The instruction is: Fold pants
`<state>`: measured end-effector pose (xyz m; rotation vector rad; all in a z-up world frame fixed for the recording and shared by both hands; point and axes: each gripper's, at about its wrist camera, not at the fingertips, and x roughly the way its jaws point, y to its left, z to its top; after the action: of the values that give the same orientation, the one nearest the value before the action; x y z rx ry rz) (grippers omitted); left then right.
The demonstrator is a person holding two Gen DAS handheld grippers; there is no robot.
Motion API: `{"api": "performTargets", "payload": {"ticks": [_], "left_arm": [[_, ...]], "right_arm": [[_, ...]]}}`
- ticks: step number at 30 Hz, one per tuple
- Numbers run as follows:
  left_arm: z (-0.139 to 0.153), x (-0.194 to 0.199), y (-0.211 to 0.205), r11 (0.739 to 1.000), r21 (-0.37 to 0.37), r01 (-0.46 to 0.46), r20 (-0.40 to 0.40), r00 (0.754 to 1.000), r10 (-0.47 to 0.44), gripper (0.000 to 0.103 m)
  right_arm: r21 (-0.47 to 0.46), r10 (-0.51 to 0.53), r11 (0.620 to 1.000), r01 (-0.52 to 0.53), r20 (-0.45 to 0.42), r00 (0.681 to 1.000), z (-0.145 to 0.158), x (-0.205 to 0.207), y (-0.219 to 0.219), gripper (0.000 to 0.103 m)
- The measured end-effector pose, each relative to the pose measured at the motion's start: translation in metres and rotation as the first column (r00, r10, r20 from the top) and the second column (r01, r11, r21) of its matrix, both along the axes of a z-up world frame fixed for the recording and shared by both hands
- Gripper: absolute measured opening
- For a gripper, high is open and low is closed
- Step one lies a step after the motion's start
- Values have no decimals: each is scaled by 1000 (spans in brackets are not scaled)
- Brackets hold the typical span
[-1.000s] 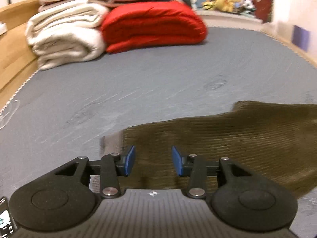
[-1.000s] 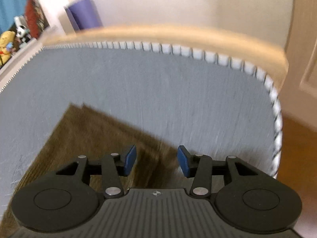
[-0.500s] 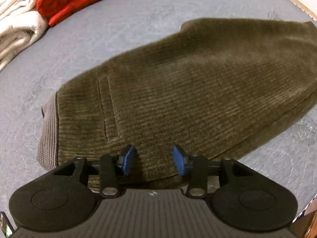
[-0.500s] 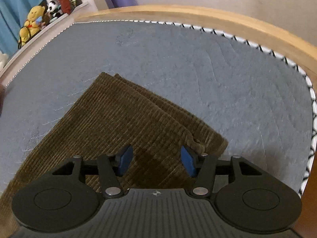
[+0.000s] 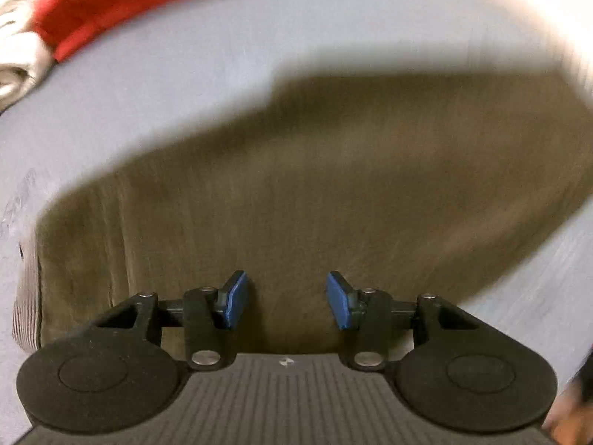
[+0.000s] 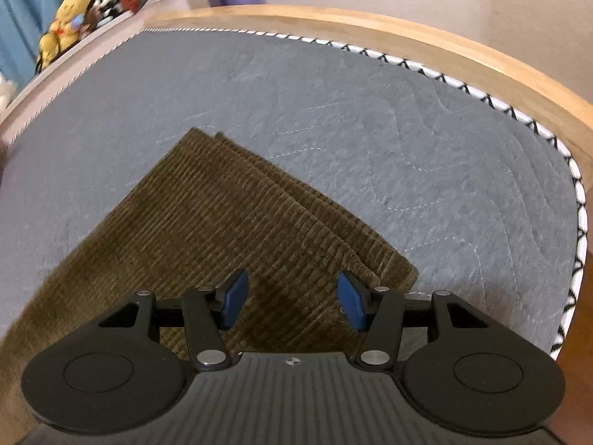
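Observation:
Olive-brown corduroy pants [image 5: 315, 185] lie flat on a grey mattress [image 5: 185, 74], legs laid one over the other. In the left wrist view, which is blurred, my left gripper [image 5: 283, 298] is open and empty above the waist end, with the waistband [image 5: 26, 296] at the far left. In the right wrist view the leg cuffs [image 6: 296, 200] of the pants [image 6: 207, 230] lie just ahead. My right gripper [image 6: 289, 298] is open and empty above the cuff end.
A folded red blanket [image 5: 122, 3] and white blankets [image 5: 15, 63] lie at the mattress's far left. A wooden bed frame [image 6: 407, 33] borders the mattress [image 6: 407, 141] beyond the cuffs. Stuffed toys [image 6: 63, 26] sit on a ledge at the back left.
Both grippers have tilted down and moved over the pants. The left view now shows the waist end closer, and the right view shows the cuffs closer. Both stay open.

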<state>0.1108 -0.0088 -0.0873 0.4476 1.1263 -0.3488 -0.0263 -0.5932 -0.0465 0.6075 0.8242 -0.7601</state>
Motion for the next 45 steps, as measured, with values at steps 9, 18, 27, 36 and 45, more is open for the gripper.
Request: {"api": "performTargets", "payload": {"ticks": [9,18,27,36,45], "left_arm": [[78,-4,-8,984,-169,-48,190,979,80,75],[173,-36,-71,942,-336,5,442,884,153,85],[91,-27,-101,934,-350,-70,279,944,175,82],[74,0,-93,941,-324,-98,223,959,177,87],[71,6,-97,942,-310,-128,181,965,190,87]], "right_arm": [[12,-176,984,175,68,982,28,-34,-11,63],[113,-332,943,313,252,909,80,-46,9,65],[216,-344,927,307,161,925,17,-33,23,76],[196,-400,900,389,20,916,-13,-25,-11,77],[112,-353,930,349,16,935,-29,12,-22,92]]}}
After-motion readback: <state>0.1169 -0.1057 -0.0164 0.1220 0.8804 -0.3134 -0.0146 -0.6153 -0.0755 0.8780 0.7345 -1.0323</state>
